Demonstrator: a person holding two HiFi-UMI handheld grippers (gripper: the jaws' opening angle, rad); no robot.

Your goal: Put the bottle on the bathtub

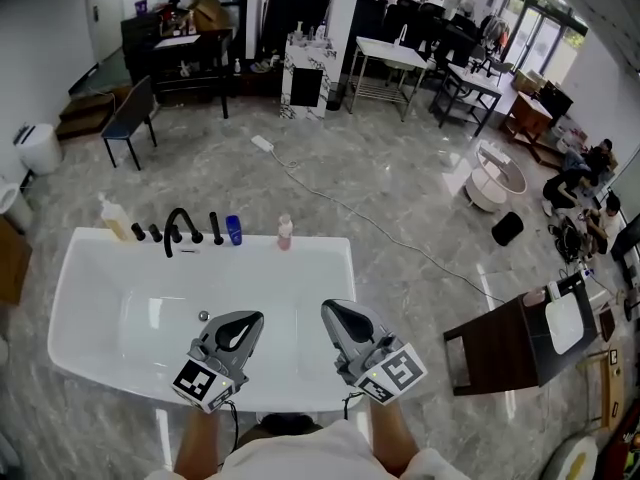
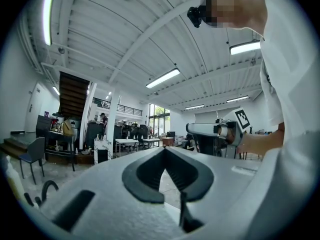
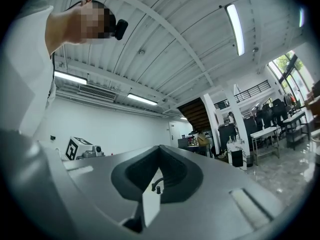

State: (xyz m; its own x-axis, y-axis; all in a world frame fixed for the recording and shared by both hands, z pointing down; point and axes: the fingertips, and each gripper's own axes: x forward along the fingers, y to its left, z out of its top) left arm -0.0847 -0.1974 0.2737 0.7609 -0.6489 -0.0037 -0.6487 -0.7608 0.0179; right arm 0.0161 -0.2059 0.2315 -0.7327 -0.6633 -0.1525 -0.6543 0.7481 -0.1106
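Left tool (image 1: 251,319) and right tool (image 1: 330,310) are both pressed together, empty, over the bathtub (image 1: 322,248) near edge. The pink bottle (image 1: 285,232) stands upright on the far edge, ahead and between them, about equally near both.

Grey marble floor (image 1: 400,178), white column (image 1: 342,18), white table (image 1: 392,53) right of the column, dark chair (image 1: 130,113) well left of it, windows (image 1: 545,33) far right, strip lights (image 2: 163,78) overhead.

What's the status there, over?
Shut and empty: left tool, right tool, over bathtub. On its far rim: pink bottle, blue bottle, yellowish bottle, upright. Nothing in the way.
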